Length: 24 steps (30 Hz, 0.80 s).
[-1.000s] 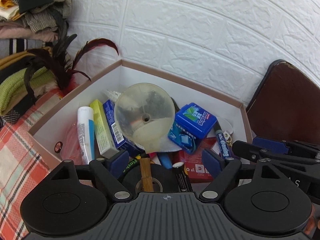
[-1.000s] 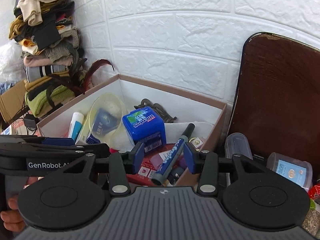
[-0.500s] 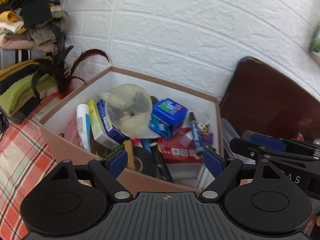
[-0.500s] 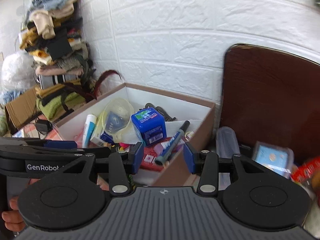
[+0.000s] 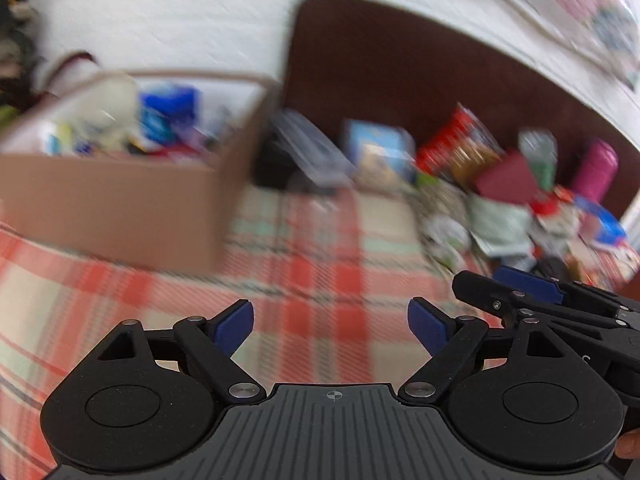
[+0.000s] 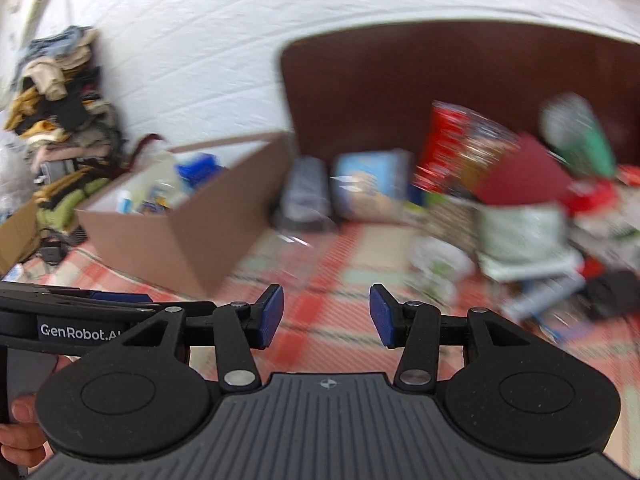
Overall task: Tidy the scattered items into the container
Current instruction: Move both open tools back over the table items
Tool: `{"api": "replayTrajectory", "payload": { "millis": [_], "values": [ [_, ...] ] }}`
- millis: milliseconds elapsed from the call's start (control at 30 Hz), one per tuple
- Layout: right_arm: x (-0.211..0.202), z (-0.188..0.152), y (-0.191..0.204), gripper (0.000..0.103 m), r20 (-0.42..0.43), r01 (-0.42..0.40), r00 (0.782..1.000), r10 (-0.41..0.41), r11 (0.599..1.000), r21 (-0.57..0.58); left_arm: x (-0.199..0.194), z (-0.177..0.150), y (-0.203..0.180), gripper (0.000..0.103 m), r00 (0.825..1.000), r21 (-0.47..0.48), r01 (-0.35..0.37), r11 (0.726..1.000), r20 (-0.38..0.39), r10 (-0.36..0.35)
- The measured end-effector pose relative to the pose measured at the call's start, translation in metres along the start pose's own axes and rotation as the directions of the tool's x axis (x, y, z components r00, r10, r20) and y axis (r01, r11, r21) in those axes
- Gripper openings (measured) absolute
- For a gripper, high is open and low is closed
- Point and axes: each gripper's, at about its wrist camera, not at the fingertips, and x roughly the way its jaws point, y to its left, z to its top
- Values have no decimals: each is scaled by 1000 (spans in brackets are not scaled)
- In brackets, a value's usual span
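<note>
- Brown cardboard box point(image 5: 120, 208) sits far left on the plaid cloth point(image 5: 320, 280), holding blurred items.
- Scattered clutter point(image 6: 500, 208) lies far right, against a dark board point(image 6: 440, 92).
- Left gripper point(image 5: 331, 326) hovers over bare cloth, jaws wide and empty.
- Right gripper point(image 6: 327, 316) likewise, jaws parted and empty.
</note>
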Motion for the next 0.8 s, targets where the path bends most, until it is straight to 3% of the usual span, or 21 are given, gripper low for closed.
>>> {"api": "replayTrajectory", "payload": {
  "millis": [200, 400, 800],
  "values": [
    [-29, -27, -51, 56, 6, 122, 992, -122, 992, 45, 31, -16, -56, 92, 996, 56, 71, 996, -65, -67],
    [-51, -33, -95, 66, 39, 182, 982, -185, 981, 69, 47, -12, -99, 92, 992, 125, 113, 986, -70, -105],
    [-46, -38, -159, 66, 28, 288, 956, -293, 950, 118, 92, 0, -161, 91, 989, 221, 137, 966, -90, -120]
  ]
}}
